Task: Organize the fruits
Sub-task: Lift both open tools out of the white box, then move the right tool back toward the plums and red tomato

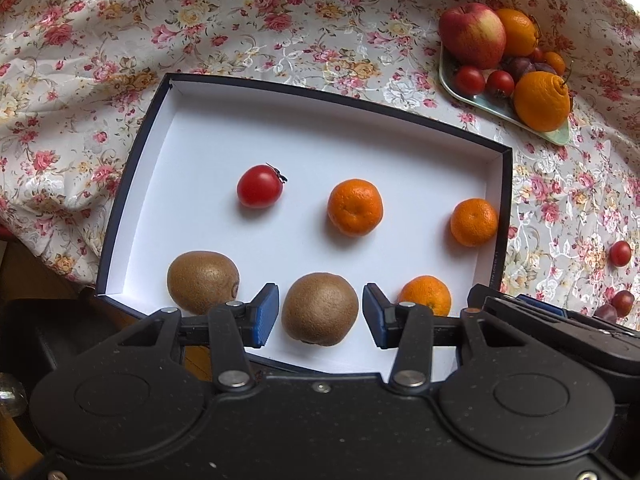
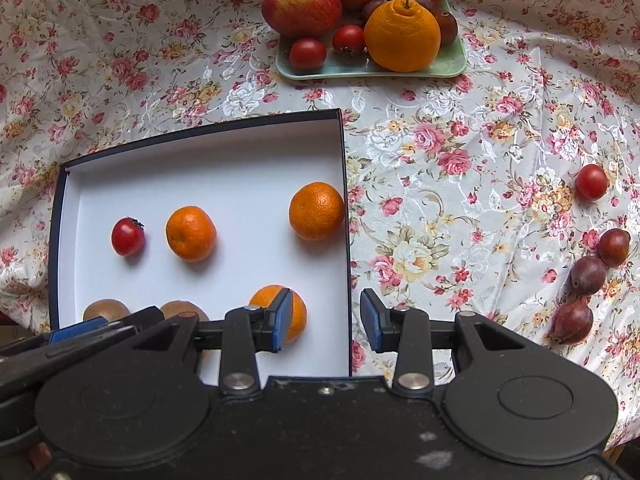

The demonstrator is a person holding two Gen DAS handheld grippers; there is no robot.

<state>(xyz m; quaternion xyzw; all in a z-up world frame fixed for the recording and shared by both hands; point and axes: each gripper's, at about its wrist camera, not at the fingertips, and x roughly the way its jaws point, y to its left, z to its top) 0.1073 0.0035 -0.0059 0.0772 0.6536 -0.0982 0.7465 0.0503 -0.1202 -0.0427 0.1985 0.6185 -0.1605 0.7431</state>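
A dark-rimmed box [image 1: 320,148] with a white floor holds a red tomato [image 1: 260,186], three mandarins [image 1: 355,207] and two kiwis. My left gripper [image 1: 320,318] is open, its blue pads [image 1: 264,316] standing on either side of the nearer kiwi [image 1: 320,304] with a gap on each side. The other kiwi [image 1: 203,282] lies to its left. My right gripper [image 2: 326,320] is open and holds nothing; it straddles the box's right wall [image 2: 347,280]. Its left finger [image 2: 280,322] covers part of a mandarin [image 2: 298,312].
A pale green plate [image 2: 352,70] at the back carries an apple [image 2: 302,2], big oranges [image 2: 402,36], tomatoes and plums. On the floral cloth [image 2: 440,200] right of the box lie a loose tomato [image 2: 592,182] and three dark plums [image 2: 588,276].
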